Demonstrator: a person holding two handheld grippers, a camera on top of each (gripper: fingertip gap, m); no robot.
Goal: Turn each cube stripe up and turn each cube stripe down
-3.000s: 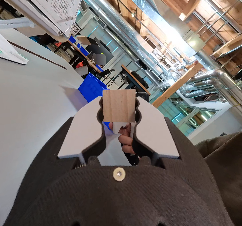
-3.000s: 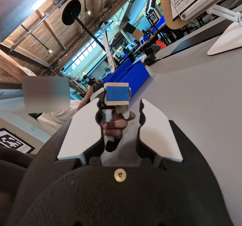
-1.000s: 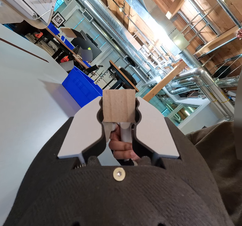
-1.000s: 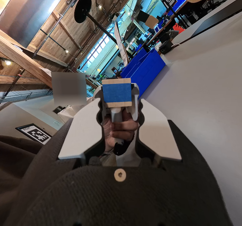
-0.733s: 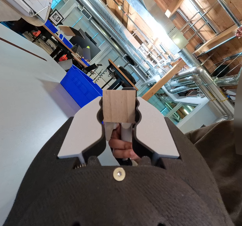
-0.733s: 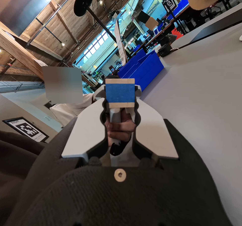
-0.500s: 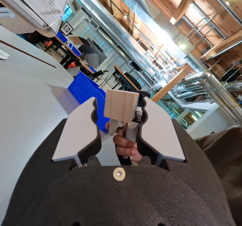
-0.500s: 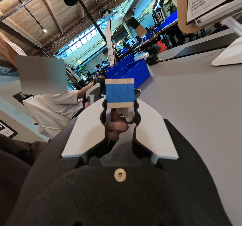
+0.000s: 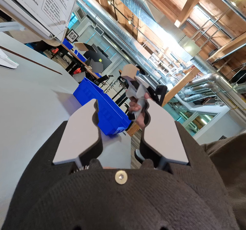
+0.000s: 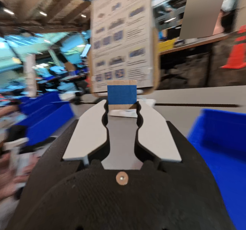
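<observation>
Right wrist view: right tongs clamped on striped cube; left tongs wide apart, empty.

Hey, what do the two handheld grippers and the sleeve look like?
Both the left gripper and right gripper have flat pale-grey fingers with wavy black inner edges, a ribbed black body and one round metal screw. The sleeve is dark brown.

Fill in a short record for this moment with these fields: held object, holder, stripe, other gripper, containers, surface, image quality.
held object: wooden cube
holder: right gripper, shut on the cube at its fingertips
stripe: blue band faces the right wrist camera
other gripper: left gripper, open and empty
containers: blue bin on the table, another blue bin at right
surface: grey table
image quality: right wrist view is motion-blurred
</observation>
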